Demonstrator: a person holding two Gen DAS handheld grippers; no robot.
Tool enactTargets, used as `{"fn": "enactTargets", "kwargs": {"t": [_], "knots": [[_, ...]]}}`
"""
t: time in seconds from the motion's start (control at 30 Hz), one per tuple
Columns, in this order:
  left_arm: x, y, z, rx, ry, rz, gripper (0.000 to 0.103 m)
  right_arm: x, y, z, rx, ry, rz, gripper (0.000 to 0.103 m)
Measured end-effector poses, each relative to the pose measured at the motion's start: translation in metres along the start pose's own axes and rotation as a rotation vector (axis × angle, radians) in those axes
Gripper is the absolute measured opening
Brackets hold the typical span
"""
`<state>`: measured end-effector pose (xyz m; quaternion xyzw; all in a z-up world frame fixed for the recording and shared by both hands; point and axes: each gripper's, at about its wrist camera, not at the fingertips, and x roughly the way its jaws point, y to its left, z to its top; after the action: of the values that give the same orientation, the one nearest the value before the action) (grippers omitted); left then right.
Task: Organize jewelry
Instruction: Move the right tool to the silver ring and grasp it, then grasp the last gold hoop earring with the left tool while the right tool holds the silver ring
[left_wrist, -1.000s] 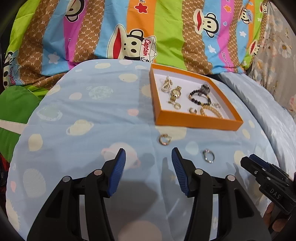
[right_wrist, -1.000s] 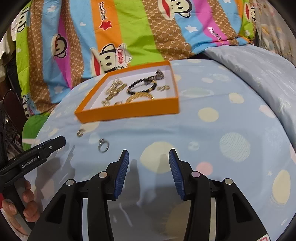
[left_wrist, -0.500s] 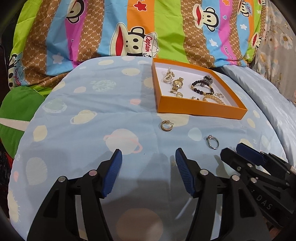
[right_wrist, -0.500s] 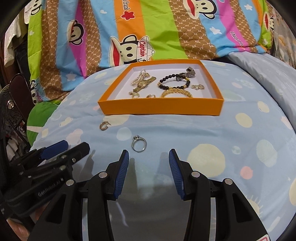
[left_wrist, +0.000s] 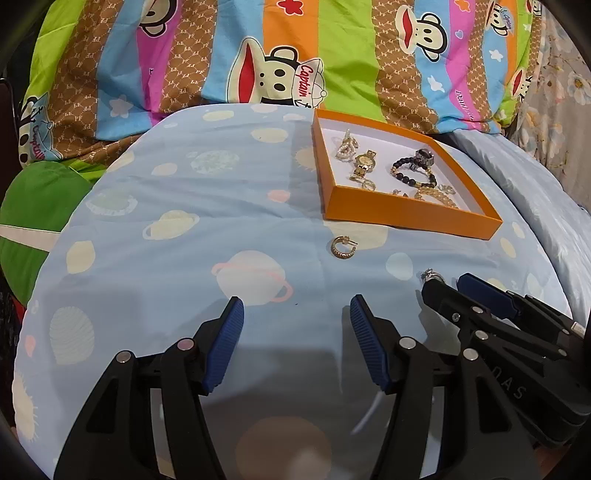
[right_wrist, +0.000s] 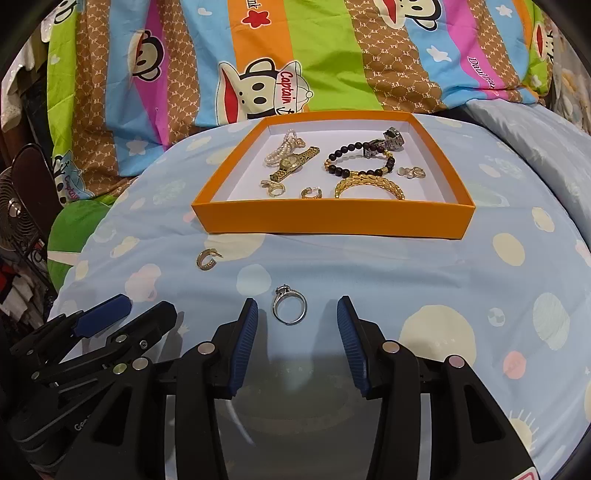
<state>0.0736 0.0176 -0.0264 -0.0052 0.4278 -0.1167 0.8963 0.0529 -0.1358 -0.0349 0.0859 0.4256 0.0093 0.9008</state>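
An orange tray (right_wrist: 332, 218) (left_wrist: 410, 214) on the light blue bedspread holds watches, bracelets, pearls and small rings. A silver ring (right_wrist: 289, 304) (left_wrist: 429, 274) lies on the spread in front of the tray. My right gripper (right_wrist: 294, 317) is open and empty, its blue pads on either side of the ring, just short of it. A gold hoop earring (left_wrist: 343, 247) (right_wrist: 207, 258) lies to the left of the ring. My left gripper (left_wrist: 296, 317) is open and empty, a little short of the earring.
A striped cartoon-monkey blanket (left_wrist: 280, 55) rises behind the tray. A green cushion (left_wrist: 33, 206) lies at the left. A small fan (right_wrist: 14, 225) stands off the bed's left edge. The two grippers sit close side by side.
My right gripper has swung left and forward until the silver ring lies between its pads. My left gripper has drawn slightly nearer the earring. Both stayed open.
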Motion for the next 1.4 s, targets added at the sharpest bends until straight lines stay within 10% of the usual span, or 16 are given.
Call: {"fn": "enactTargets", "kwargs": {"t": [0.4,0.73,1.4], "knots": [[0.001,0.000,0.000,-0.001,0.003,0.001,0.060,0.003,0.008,0.000,-0.036,0.008,-0.073,0.038],[0.001,0.000,0.000,-0.001,0.004,0.001,0.060,0.003,0.016,-0.001,-0.078,0.009,-0.093,0.002],[0.000,0.007,0.000,-0.044,-0.004,-0.001,0.061,0.017,0.018,0.013,-0.072,0.022,-0.032,0.020]]}}
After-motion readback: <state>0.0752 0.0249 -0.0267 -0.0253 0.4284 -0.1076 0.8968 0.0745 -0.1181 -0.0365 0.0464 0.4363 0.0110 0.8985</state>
